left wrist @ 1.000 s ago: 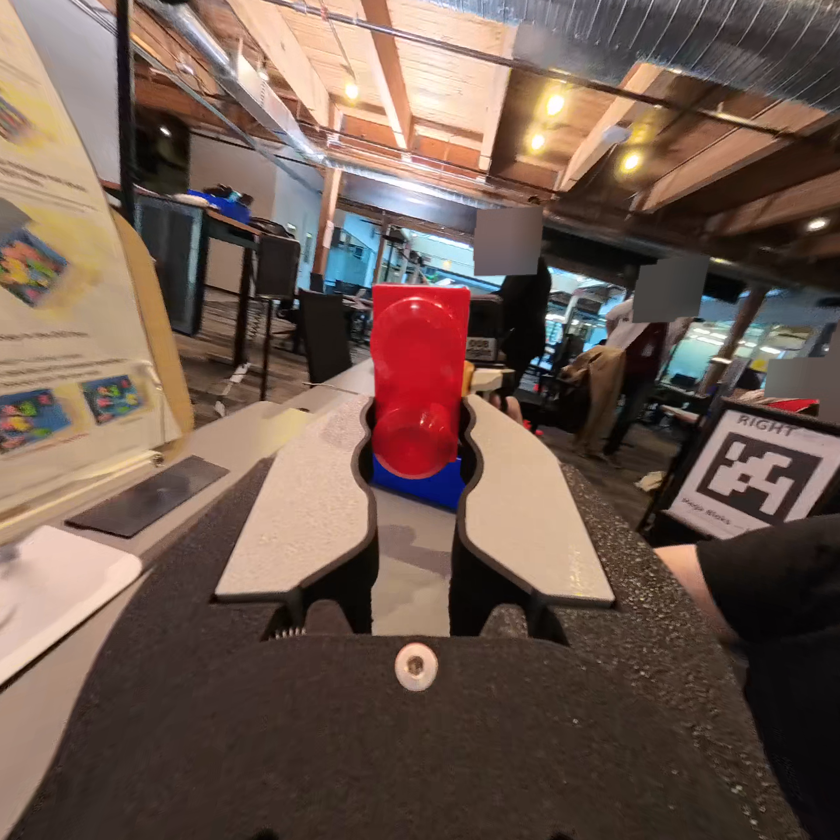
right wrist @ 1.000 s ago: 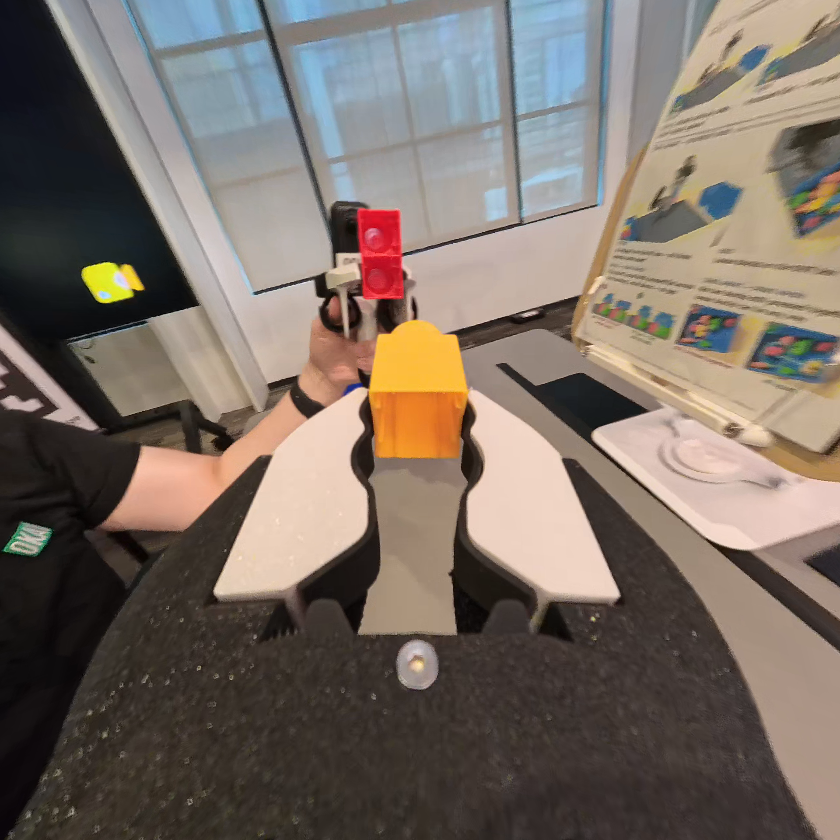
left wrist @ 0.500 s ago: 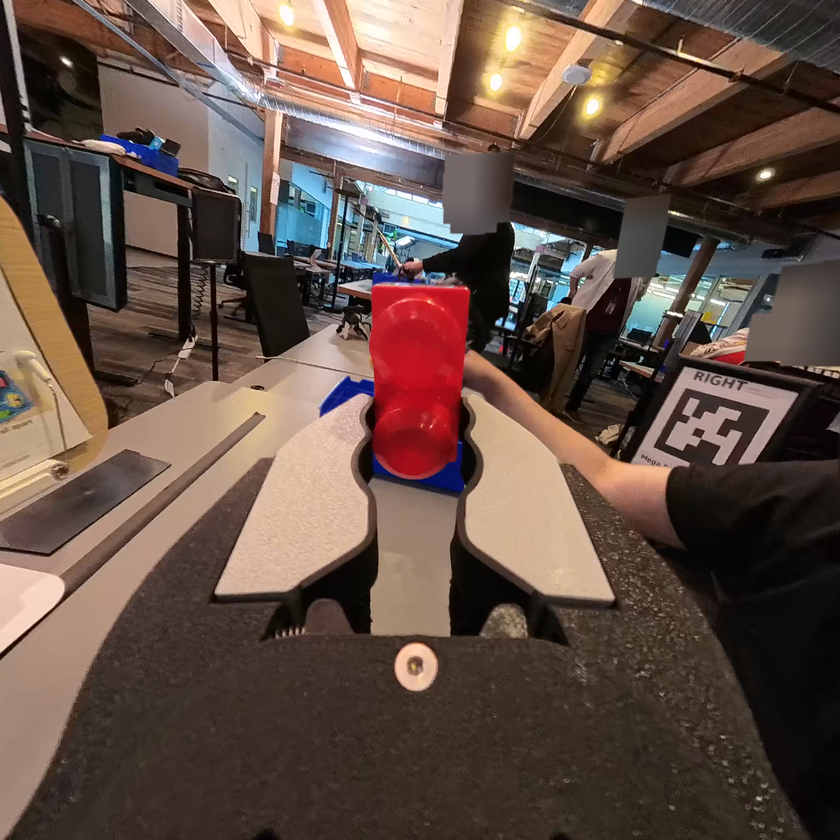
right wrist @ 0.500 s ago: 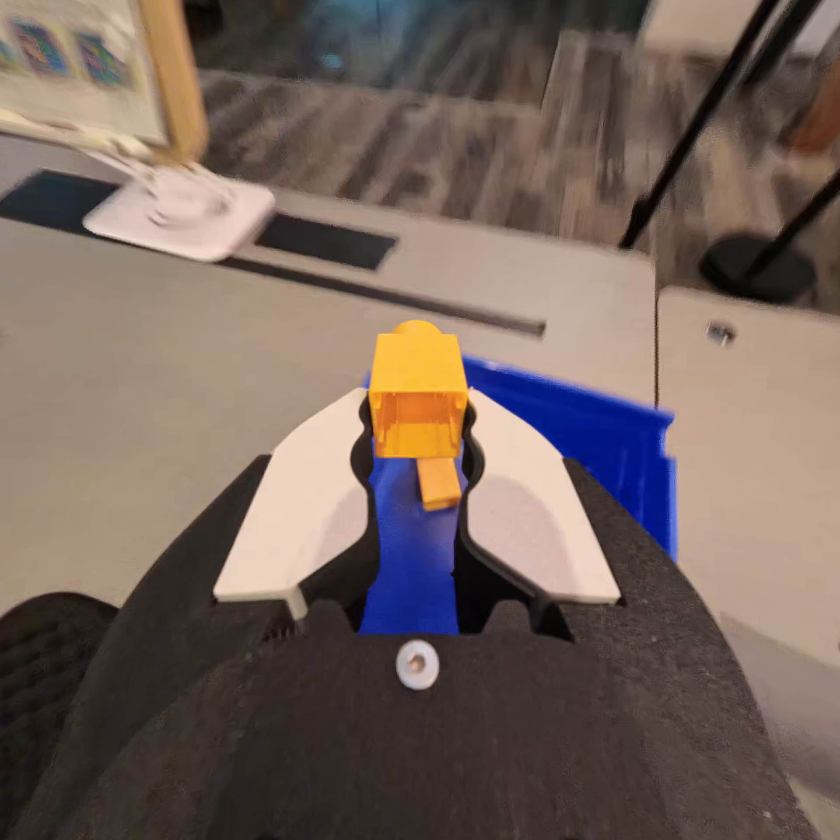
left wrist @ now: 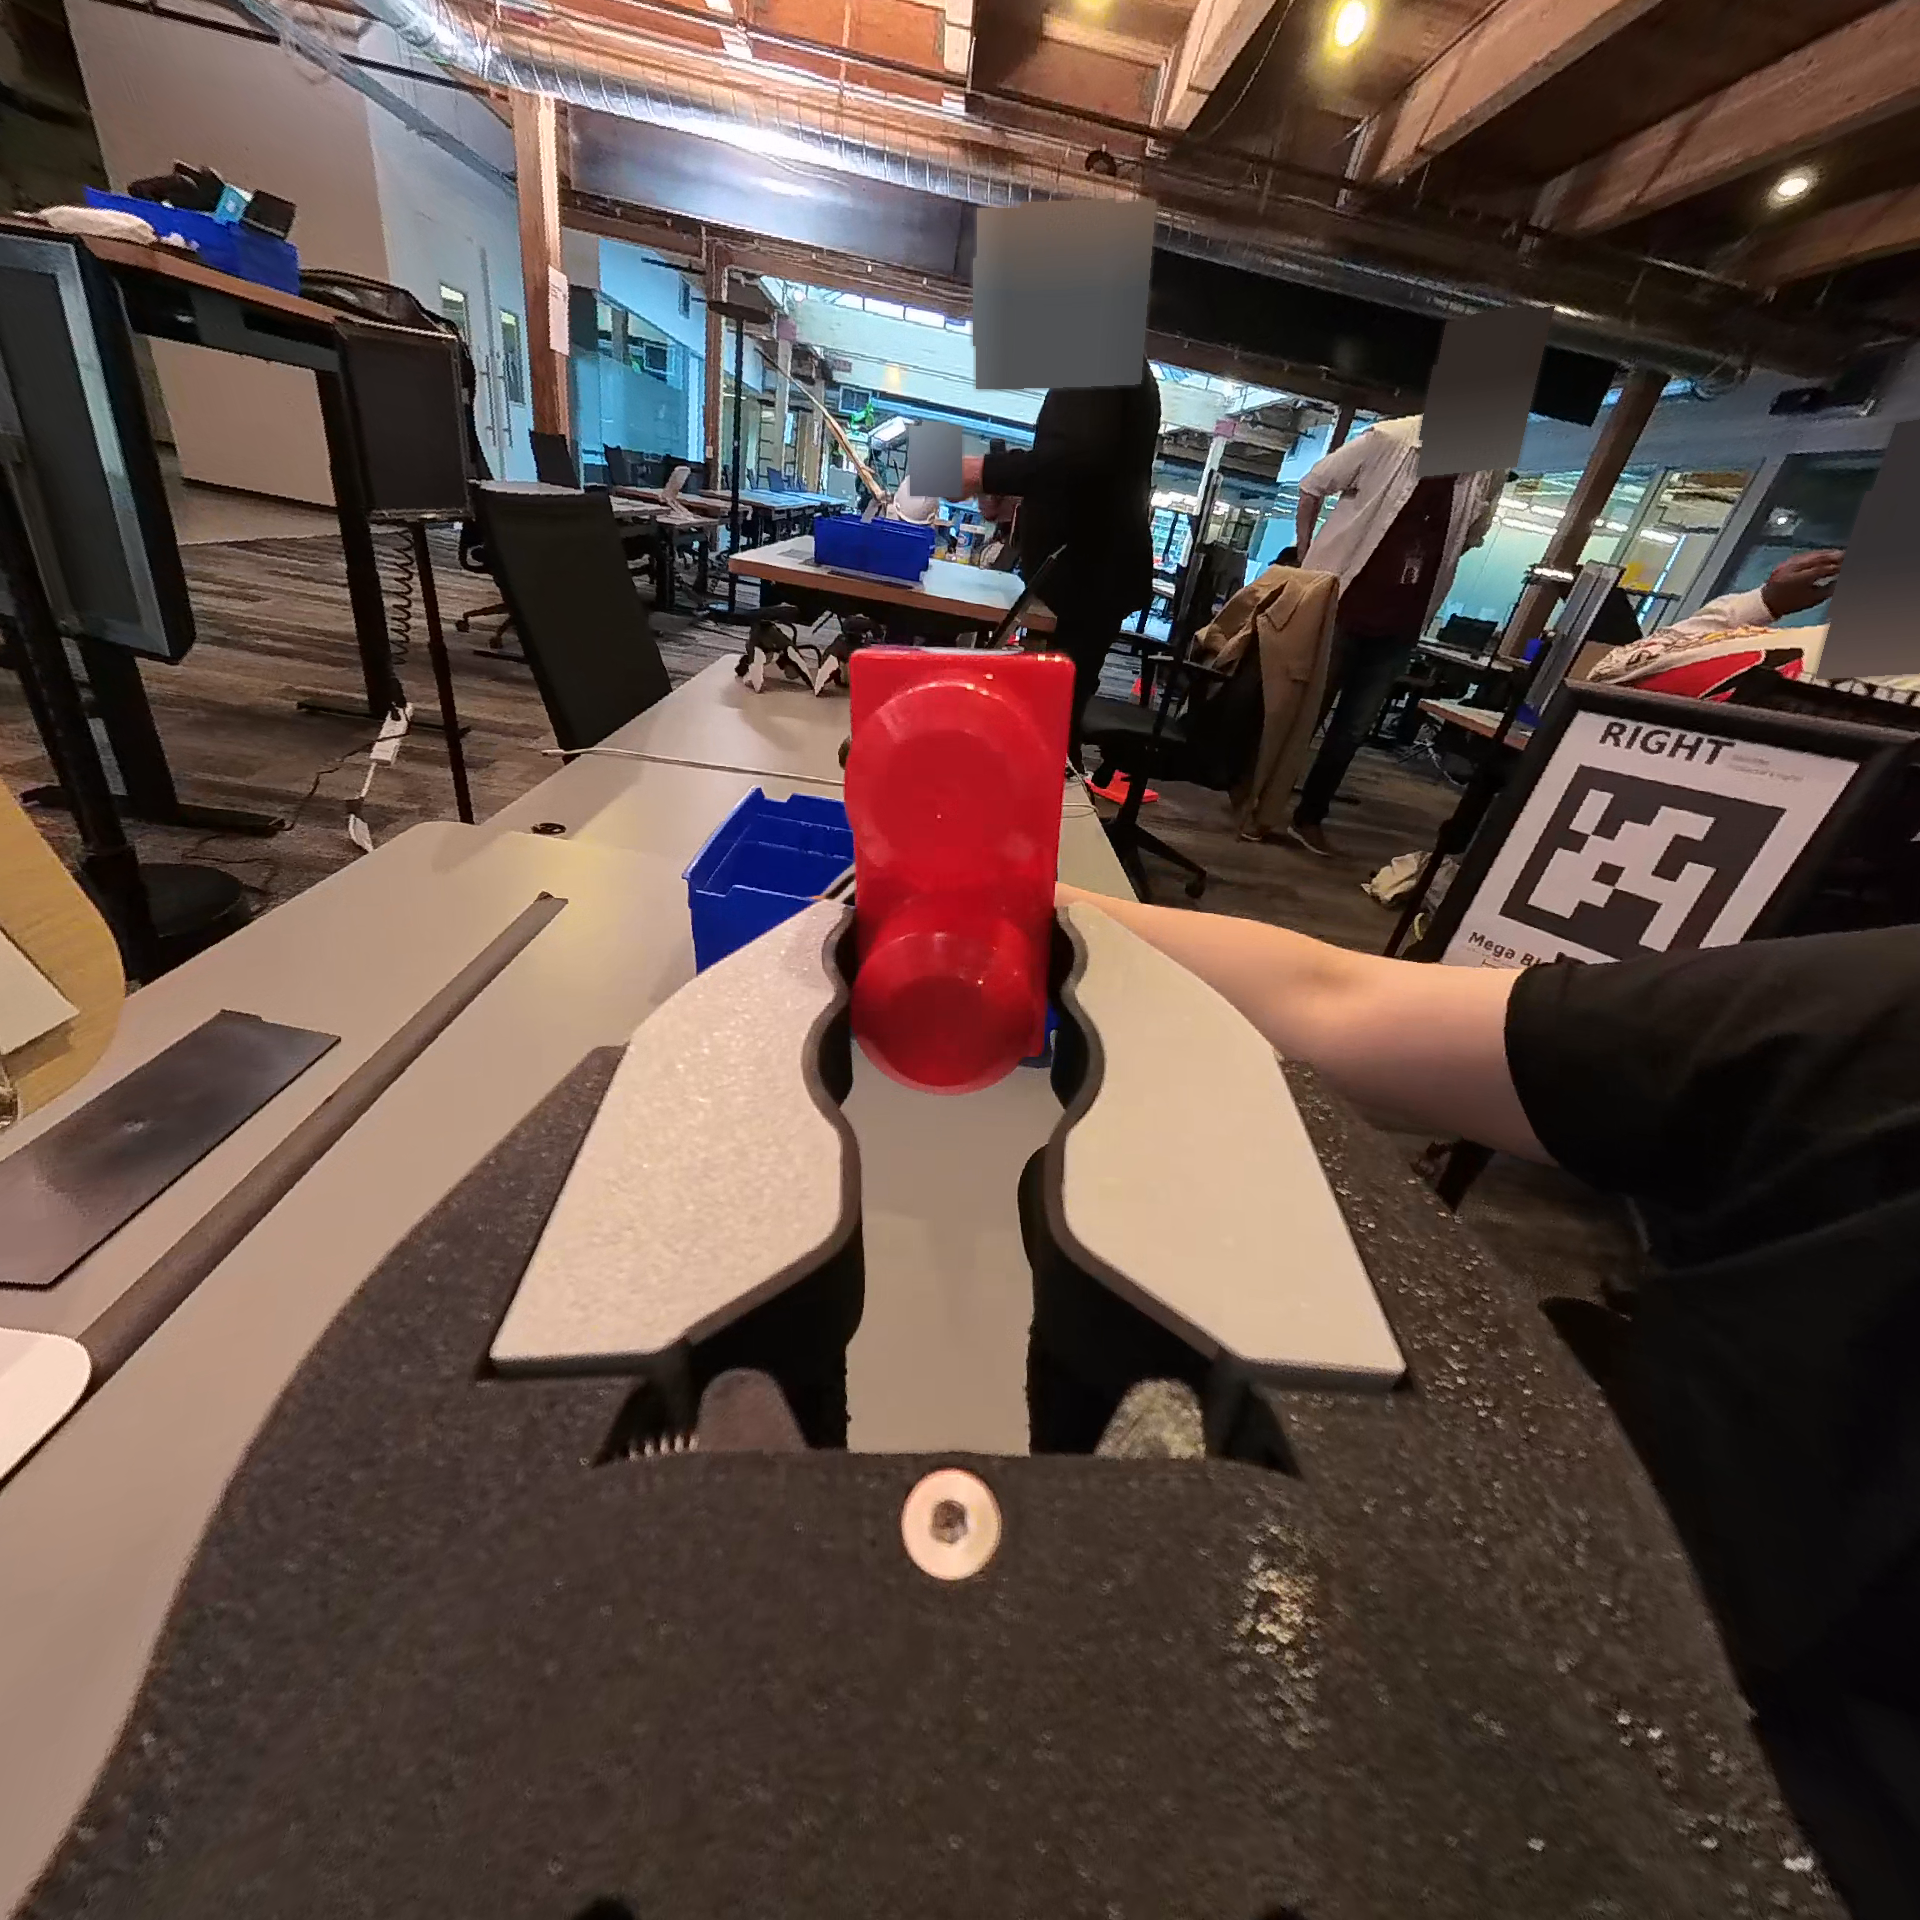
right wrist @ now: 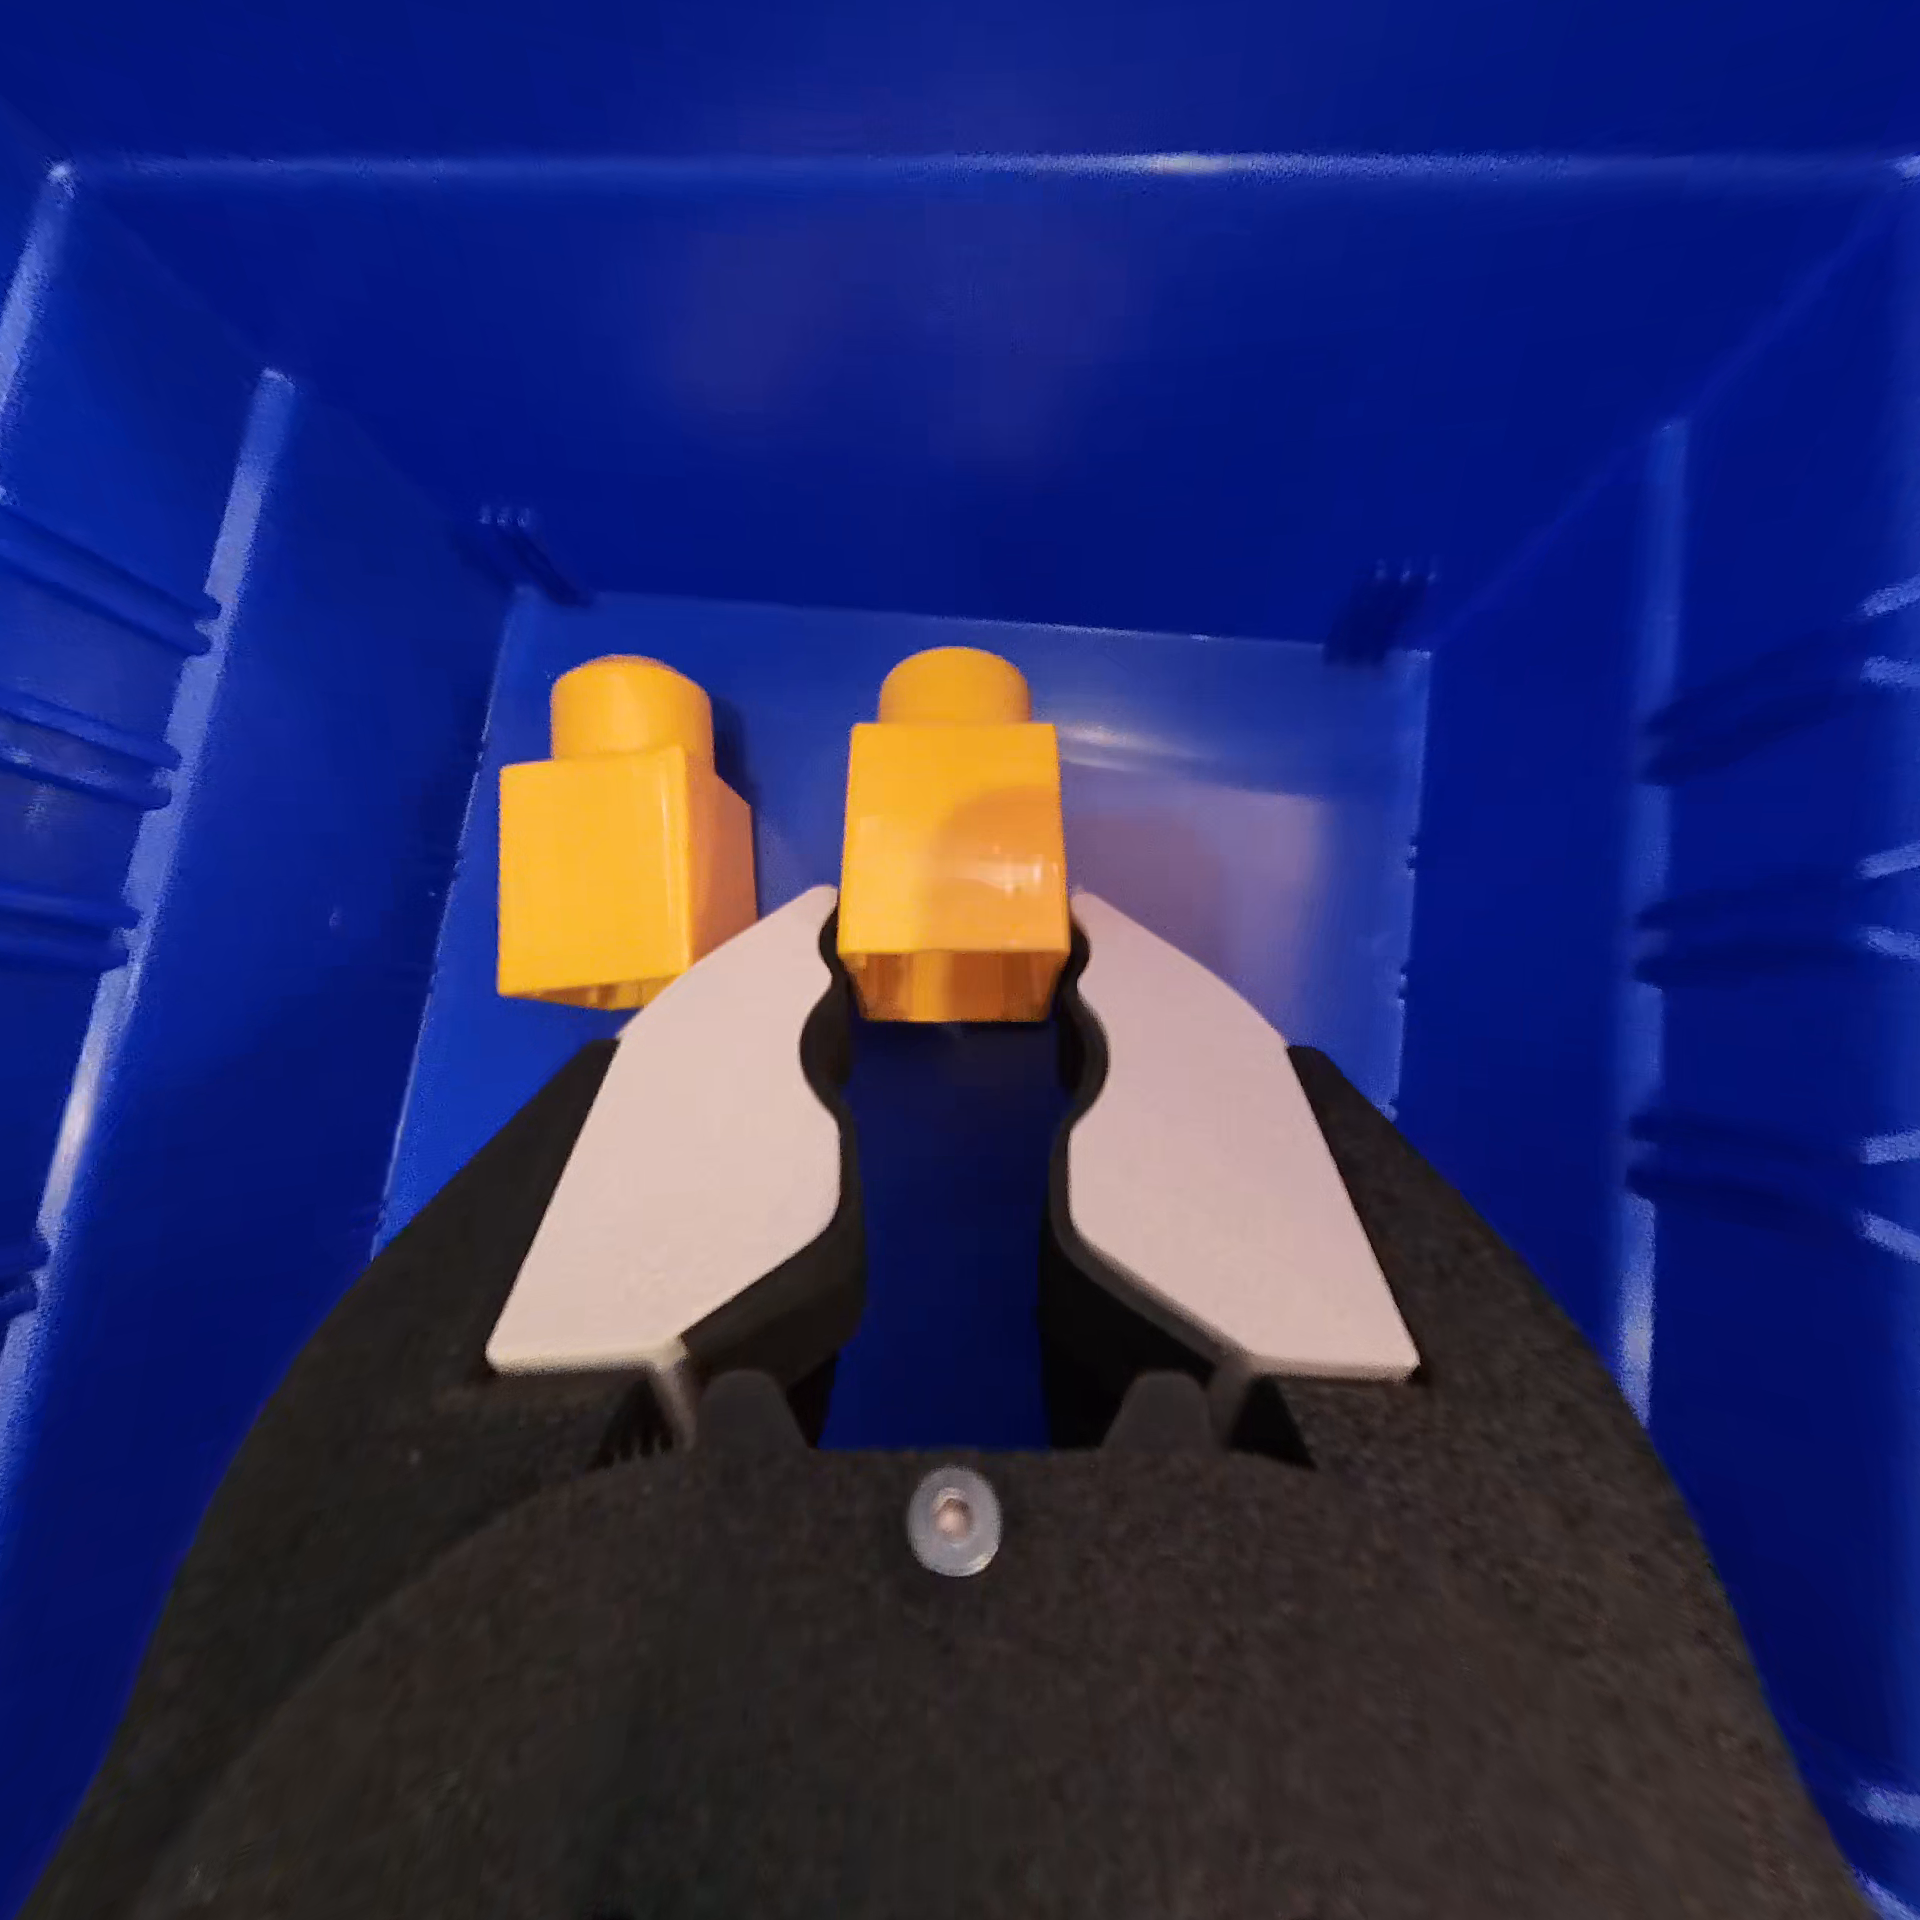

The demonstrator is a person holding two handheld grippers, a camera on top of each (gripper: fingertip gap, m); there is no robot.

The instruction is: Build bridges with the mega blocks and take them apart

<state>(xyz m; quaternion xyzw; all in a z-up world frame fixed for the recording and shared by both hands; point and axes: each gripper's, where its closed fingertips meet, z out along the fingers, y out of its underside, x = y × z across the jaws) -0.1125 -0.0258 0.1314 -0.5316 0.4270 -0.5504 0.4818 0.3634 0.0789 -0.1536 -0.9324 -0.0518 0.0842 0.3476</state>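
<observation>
Holding a red block [left wrist: 956,831] between its fingers, your left gripper [left wrist: 951,997] is closed on the block's near end, studs facing the camera, with a sliver of blue showing just under the block. It hangs above the grey table [left wrist: 582,883], and a blue bin [left wrist: 764,868] sits on the table just beyond it to the left. Your right forearm [left wrist: 1299,1008] reaches across behind the gripper toward that bin, and a framed sign [left wrist: 1652,842] stands at the far right. Your right gripper [right wrist: 951,956] is down inside the blue bin [right wrist: 1039,395], its fingers narrowed onto the near end of an orange block [right wrist: 951,831] with its stud pointing away. A second orange block [right wrist: 613,862] lies on the bin floor just to the left, apart from the gripped one.
</observation>
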